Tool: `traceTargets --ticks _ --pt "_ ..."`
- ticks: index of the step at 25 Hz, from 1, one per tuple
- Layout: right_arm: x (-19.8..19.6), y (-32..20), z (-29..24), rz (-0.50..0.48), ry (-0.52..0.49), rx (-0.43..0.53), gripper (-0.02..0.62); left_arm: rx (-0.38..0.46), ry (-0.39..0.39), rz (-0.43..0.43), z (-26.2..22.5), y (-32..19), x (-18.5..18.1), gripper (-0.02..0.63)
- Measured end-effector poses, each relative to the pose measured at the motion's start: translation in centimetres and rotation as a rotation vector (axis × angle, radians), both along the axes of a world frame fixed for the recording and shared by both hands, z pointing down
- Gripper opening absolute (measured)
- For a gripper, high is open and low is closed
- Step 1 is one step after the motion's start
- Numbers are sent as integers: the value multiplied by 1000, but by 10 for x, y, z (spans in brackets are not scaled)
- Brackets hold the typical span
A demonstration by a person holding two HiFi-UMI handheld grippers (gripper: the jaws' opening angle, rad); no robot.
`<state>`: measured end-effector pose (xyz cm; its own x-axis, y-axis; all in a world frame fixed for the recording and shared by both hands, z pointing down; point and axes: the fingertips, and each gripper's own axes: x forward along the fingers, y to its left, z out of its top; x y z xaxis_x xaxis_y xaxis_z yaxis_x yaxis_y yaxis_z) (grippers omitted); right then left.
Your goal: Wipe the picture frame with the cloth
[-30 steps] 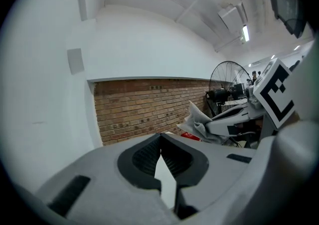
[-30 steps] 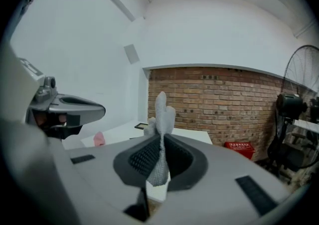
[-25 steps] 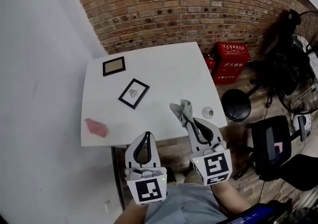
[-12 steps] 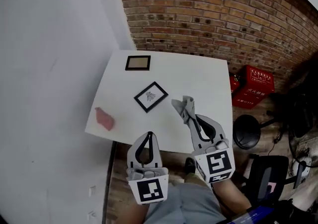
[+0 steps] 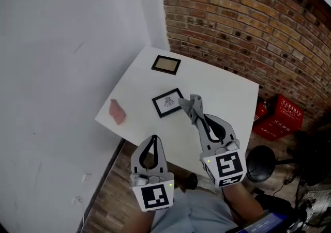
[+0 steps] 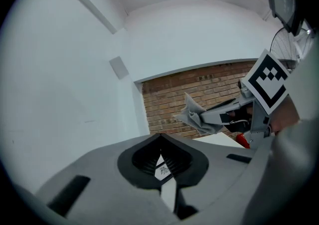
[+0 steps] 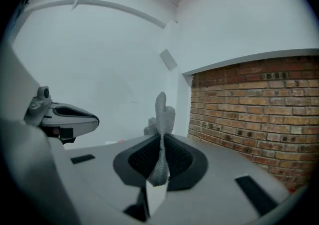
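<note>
The left gripper (image 5: pixel 153 138) is held low by the near edge of the white table (image 5: pixel 227 92) and points away. Its fingers (image 6: pixel 99 184) are together with nothing between them. The right gripper (image 5: pixel 197 117) reaches farther over the table, leaning left, its fingers (image 7: pixel 224 169) clamped on a crumpled grey cloth (image 5: pixel 190 104) that sticks out past the tips. From the head view, the cloth overlaps the right corner of the black-edged picture frame (image 5: pixel 166 102). This frame lies flat mid-table with a small drawing inside. A second frame (image 5: pixel 166 64) lies at the far side and a pink scrap (image 5: pixel 117 111) to the left.
</note>
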<state>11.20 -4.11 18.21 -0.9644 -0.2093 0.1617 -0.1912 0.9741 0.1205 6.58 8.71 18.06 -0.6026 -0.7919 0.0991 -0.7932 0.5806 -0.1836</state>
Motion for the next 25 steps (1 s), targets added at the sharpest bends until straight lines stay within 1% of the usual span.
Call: traceTargets --ticks 5,8,10,17,25 --pt "-6 -7 -4 -71 -2 9 28 3 -15 -77 -1 -3 2 9" --pt "-8 -9 -1 -91 7 -2 28 -16 12 -97 6 -4 5 9" --pt "-14 -12 4 -97 14 -13 28 -22 32 -104 11 -7 2 9" --pt "-50 -19 28 -111 52 -36 28 -32 50 -127 29 -18 -39 9" --pt "-103 -21 55 -143 113 -58 28 -56 101 -151 54 -26 -90 9"
